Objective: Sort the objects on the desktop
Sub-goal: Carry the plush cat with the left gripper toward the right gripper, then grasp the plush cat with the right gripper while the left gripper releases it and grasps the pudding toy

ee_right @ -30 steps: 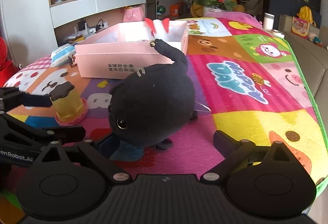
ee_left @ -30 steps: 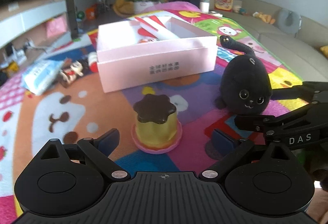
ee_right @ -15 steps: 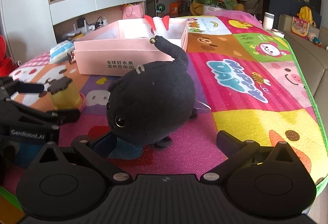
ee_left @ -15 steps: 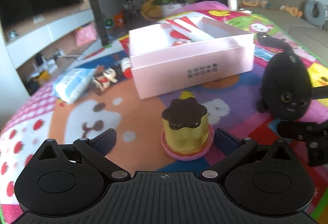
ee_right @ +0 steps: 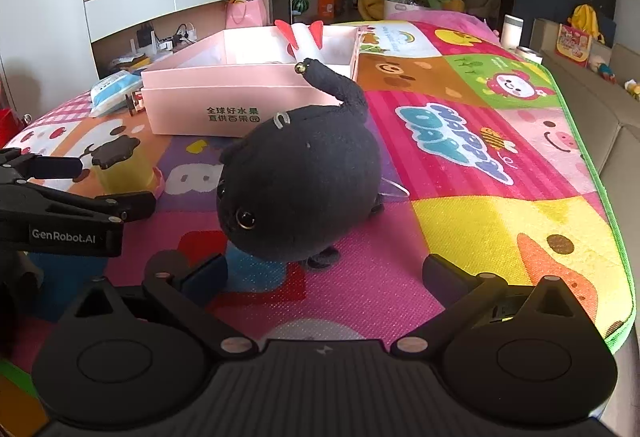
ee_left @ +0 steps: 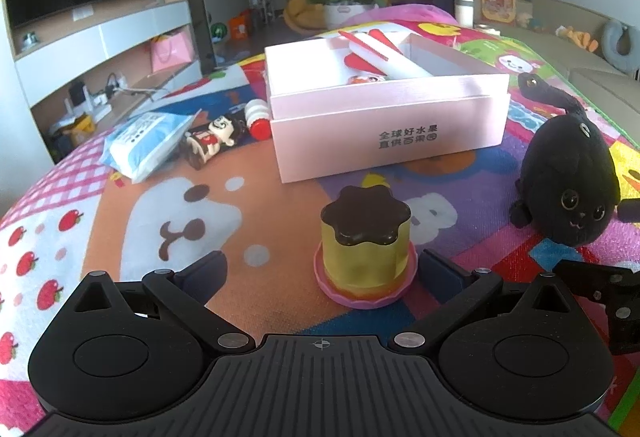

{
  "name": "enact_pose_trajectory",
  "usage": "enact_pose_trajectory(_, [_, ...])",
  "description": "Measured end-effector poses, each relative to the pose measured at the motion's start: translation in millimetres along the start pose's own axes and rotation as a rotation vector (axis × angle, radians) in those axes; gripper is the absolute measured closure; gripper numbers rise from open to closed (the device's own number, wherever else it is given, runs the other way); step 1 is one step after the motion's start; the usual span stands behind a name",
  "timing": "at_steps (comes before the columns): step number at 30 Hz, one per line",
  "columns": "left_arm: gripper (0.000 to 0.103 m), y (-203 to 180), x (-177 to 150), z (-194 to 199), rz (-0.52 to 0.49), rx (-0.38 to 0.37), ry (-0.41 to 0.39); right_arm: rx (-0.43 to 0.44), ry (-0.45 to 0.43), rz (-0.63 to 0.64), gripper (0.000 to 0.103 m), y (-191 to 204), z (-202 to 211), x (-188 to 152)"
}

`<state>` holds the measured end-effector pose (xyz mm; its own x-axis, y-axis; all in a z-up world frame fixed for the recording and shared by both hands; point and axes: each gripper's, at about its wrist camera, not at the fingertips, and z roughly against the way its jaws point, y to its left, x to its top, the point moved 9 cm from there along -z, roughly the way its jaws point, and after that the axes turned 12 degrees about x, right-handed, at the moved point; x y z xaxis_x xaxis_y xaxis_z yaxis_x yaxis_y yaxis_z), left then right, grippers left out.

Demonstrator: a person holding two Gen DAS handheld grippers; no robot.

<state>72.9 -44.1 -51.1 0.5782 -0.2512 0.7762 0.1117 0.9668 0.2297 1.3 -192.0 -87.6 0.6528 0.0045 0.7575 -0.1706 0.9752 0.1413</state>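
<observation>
Pudding toy (ee_left: 366, 243), brown-topped on a pink saucer, stands on the colourful play mat (ee_left: 120, 205) between the spread fingers of the left gripper (ee_left: 322, 269), which grasps nothing. Just to its right sits the black plush cat (ee_right: 298, 189), between the wide-apart fingers of the right gripper (ee_right: 324, 271), also unheld. Beyond both lies the open pink box (ee_left: 388, 117), holding a white roll with red trim. Left of the box lie a small figurine (ee_left: 212, 137) and a blue tissue pack (ee_left: 144, 141).
</observation>
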Motion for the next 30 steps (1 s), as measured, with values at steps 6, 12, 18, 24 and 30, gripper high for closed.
enact_pose_trajectory(6, [0.0,2,-1,-2,0.026,-0.019,0.017,0.0,-0.012,0.012,0.0,0,1,-1])
enact_pose_trajectory(12, [0.0,6,-3,-5,0.068,-0.048,0.044,0.044,-0.009,0.018,0.0,1,3,3])
enact_pose_trajectory(18, [0.0,6,-3,-5,0.069,-0.048,0.043,0.032,-0.136,0.098,0.0,9,10,33])
enact_pose_trajectory(24, [0.0,2,0,3,0.051,-0.086,-0.005,0.077,-0.084,-0.028,0.014,0,-16,47])
enact_pose_trajectory(30, [0.0,-10,2,-1,-0.012,-0.086,0.009,0.1,-0.059,-0.04,0.021,3,-9,37])
